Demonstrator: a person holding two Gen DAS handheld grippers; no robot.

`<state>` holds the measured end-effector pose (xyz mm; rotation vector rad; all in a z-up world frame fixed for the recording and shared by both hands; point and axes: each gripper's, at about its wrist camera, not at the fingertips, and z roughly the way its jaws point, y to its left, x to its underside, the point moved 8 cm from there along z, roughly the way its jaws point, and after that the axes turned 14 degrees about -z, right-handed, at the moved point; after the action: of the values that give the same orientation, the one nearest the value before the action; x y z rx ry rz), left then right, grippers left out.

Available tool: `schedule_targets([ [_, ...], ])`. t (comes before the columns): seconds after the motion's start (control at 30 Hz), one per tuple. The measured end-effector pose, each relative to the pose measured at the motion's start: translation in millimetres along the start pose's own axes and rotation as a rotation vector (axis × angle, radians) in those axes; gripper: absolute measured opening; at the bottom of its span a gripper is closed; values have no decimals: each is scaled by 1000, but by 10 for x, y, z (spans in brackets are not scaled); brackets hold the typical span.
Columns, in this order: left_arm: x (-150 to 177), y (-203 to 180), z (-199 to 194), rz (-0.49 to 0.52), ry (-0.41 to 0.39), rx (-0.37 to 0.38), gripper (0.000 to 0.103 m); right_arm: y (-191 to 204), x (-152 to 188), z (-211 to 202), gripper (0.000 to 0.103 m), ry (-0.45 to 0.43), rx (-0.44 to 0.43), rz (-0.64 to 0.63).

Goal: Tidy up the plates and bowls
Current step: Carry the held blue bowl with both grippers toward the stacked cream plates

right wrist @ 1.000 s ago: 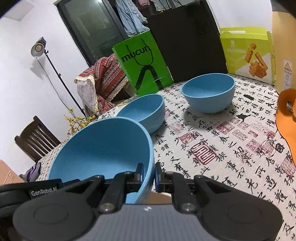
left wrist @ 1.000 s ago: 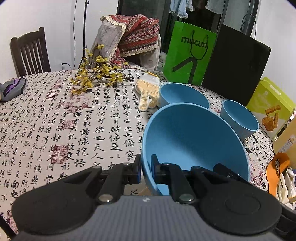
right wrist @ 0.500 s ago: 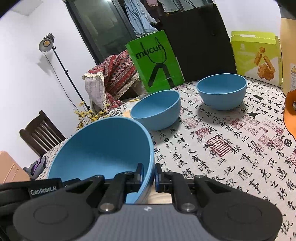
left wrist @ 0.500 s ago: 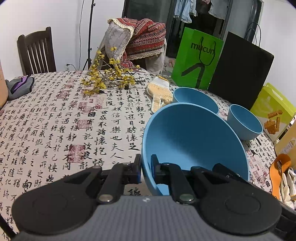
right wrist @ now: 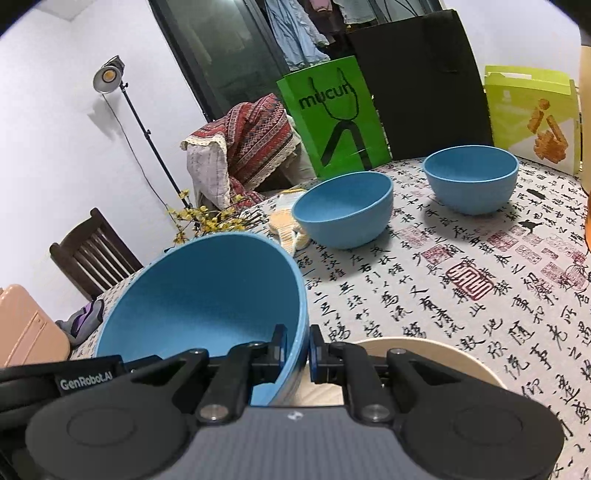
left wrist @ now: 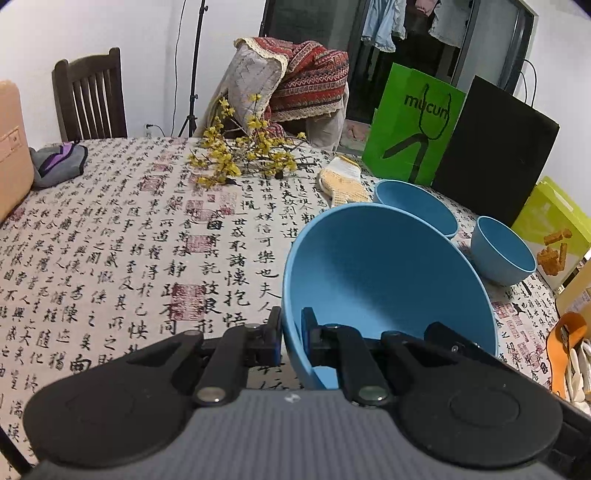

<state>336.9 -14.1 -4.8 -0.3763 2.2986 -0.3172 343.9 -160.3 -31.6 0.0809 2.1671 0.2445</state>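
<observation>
We hold the big bowl (left wrist: 384, 280) between us: left gripper (left wrist: 291, 338) clamps its left rim, right gripper (right wrist: 297, 349) its right rim, above the counter (left wrist: 147, 240).

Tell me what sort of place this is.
Most likely a lived-in home dining area: a round table under a calligraphy-print tablecloth, a wooden dining chair against the wall, and clothes hanging in the dark doorway behind. The studio light on a stand suggests a recording setup.

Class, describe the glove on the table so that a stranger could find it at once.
Start at the green bag standing behind the table. Just before it, between the yellow flowers and the nearest bowl, lies the glove: knitted, yellow-and-white, the only soft thing beside the bowls.
</observation>
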Motion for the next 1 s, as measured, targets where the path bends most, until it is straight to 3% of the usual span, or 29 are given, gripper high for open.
schedule_targets([
  [1.0,-112,775,-300,-22,-76,-41,11,801,193,9,11,-4,-94,-43],
])
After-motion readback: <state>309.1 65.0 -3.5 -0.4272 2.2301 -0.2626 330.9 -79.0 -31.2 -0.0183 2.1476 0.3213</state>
